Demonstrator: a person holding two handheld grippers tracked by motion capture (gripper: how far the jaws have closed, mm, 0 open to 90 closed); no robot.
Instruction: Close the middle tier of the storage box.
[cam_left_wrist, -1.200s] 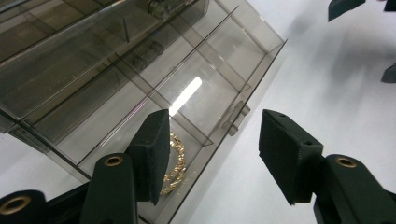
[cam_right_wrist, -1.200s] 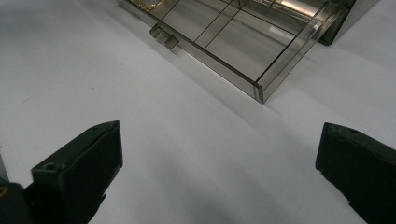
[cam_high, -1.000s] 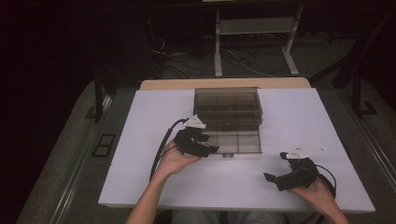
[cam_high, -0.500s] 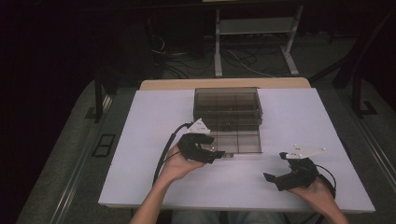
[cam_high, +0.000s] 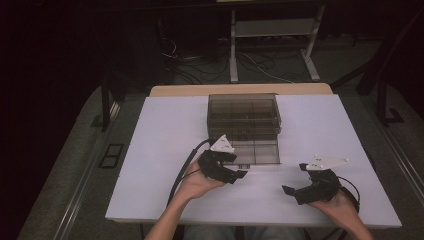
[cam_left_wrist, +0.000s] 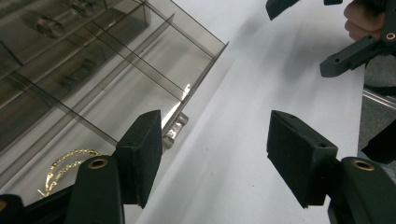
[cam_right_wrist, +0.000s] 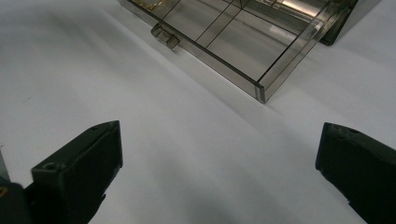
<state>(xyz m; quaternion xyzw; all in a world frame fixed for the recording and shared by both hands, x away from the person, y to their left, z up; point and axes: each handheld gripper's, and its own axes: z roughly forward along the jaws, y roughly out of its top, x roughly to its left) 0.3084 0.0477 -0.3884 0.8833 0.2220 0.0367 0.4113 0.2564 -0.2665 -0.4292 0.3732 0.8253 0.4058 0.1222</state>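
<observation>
Holding your left tool (cam_left_wrist: 212, 156) with jaws apart and empty, you sit at the drawer's (cam_high: 257, 151) small handle (cam_left_wrist: 175, 128), centre frame. Your right tool (cam_high: 311, 189), wide and empty, rests lower right on the counter (cam_high: 160, 150).

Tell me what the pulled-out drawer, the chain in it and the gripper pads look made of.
Drawer: looks like smoke-tinted clear plastic, glossy; the table shows through its walls and dividers, and the edges glint. Chain: gold-coloured fine links, probably metal, though plated or solid is not visible. Left gripper pads: matte black with a slightly grainy face, likely foam or rubber on hard black plastic fingers.
</observation>
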